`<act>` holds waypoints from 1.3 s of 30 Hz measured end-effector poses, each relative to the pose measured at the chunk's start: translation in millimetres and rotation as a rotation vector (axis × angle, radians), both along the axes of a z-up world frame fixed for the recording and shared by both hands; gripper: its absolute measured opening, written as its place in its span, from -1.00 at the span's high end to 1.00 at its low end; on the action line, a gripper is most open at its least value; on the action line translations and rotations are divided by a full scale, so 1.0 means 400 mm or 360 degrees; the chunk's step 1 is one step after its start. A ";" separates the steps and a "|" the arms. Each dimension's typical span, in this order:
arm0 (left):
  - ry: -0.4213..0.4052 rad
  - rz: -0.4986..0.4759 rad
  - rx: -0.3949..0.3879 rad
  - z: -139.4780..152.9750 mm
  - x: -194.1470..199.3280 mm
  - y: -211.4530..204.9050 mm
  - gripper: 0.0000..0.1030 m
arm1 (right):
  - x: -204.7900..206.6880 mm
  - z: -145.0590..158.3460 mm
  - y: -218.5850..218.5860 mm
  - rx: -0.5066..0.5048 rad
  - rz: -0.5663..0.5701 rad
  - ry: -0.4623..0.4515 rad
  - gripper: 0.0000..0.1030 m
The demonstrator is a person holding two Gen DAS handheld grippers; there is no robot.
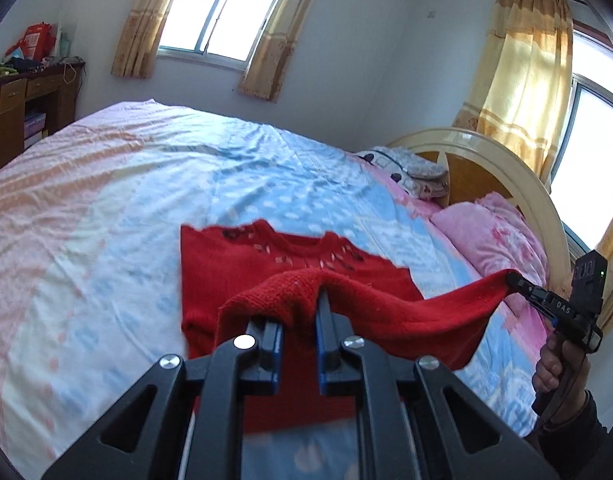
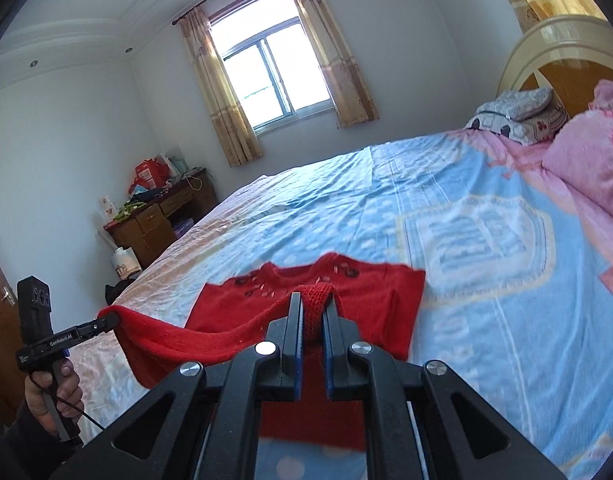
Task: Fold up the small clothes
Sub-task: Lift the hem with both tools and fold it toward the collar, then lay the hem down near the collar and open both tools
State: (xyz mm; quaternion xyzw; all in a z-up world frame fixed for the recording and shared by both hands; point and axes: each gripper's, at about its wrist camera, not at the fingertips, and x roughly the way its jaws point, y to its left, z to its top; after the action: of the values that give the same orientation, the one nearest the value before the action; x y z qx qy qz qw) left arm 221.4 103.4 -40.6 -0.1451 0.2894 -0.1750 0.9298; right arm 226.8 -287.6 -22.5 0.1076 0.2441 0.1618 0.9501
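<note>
A small red sweater lies on the bed, its neckline with dark and pale decoration pointing toward the far side and its near hem lifted off the sheet. The lifted hem hangs in a sagging band between the two grippers, while the upper part of the garment rests flat on the blue and white dotted stretch of the sheet. The left gripper is clenched on one corner of that hem, the knit bunched over and between its blue-padded fingers. The right gripper is clamped on the other corner, a ribbed fold of red knit squeezed upright between its fingers. Each camera shows the other tool out to the side, gripped at its handle by a hand: the right hand in a dark sleeve at the edge of the left view, the left hand at the edge of the right view. Beyond the sweater the sheet runs from peach stripes through blue to pink. A pink pillow and a folded grey blanket lie at the cream headboard. A wooden desk with red bags stands by the white wall, under a window with yellow curtains.
</note>
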 end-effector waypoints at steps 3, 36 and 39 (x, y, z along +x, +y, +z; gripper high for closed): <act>-0.0016 0.0008 -0.0007 0.017 0.051 0.003 0.74 | 0.049 0.014 0.002 -0.0020 -0.0018 -0.0010 0.86; 0.0447 0.0234 0.0082 -0.200 0.490 0.041 0.16 | 0.679 -0.249 0.029 -0.0312 -0.0262 0.0558 0.74; 0.0362 0.0303 0.0186 -0.184 0.423 0.056 -0.31 | 0.634 -0.236 0.015 -0.0294 -0.0261 0.0499 0.19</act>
State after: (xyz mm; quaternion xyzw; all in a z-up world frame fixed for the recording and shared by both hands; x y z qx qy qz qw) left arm 390.7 125.6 -114.2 -0.1364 0.3874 -0.0514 0.9103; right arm 480.3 -281.4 -116.9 0.0634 0.3931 0.0420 0.9163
